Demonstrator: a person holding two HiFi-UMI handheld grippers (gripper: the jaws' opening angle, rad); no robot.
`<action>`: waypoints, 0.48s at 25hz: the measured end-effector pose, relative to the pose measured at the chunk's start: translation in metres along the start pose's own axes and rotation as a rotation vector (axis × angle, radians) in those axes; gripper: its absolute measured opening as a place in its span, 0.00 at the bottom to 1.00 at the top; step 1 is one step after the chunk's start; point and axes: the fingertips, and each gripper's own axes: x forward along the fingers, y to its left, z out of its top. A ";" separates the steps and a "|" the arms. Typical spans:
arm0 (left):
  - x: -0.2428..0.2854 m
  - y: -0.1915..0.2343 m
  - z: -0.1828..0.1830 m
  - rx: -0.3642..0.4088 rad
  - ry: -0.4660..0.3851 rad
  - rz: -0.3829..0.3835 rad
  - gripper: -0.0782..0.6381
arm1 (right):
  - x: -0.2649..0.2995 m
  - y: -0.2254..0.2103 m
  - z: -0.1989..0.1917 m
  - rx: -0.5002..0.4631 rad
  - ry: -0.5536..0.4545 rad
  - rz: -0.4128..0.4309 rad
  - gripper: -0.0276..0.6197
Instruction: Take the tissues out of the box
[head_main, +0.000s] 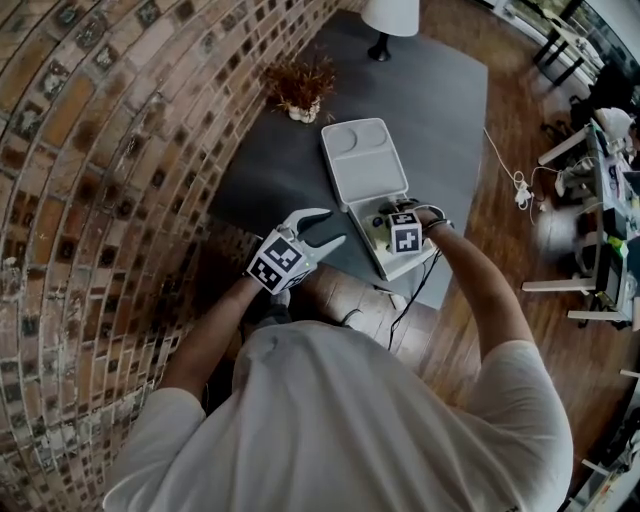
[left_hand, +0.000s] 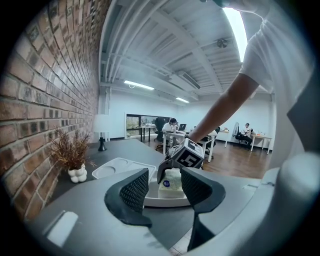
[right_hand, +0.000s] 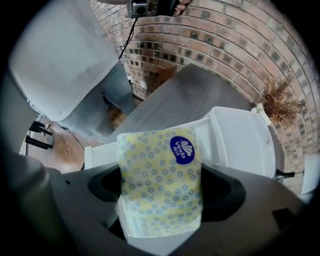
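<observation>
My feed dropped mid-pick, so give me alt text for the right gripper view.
A yellow tissue pack with blue rings and a blue label fills the gap between the jaws of the right gripper, which appear to press on its sides. Behind it lies the white box with its lid open flat on a grey table, beside a brick wall.

On table (head_main: 440, 110), near right: box (head_main: 378, 252), lid (head_main: 362, 160) lying on far side, tissue pack (right_hand: 159, 165) inside, between right gripper (right_hand: 160, 195) jaws. Left gripper (head_main: 328, 228) just left of box. Far left: plant (head_main: 300, 88); lamp (head_main: 388, 20) beyond.
</observation>
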 end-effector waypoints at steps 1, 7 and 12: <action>0.000 0.000 0.002 -0.001 -0.006 0.000 0.41 | -0.002 0.000 0.000 -0.002 0.000 -0.006 0.74; -0.006 0.012 0.014 -0.023 -0.052 0.023 0.41 | -0.024 -0.005 -0.004 0.069 -0.043 -0.071 0.74; -0.013 0.029 0.029 -0.027 -0.091 0.048 0.43 | -0.048 -0.010 -0.011 0.198 -0.085 -0.117 0.74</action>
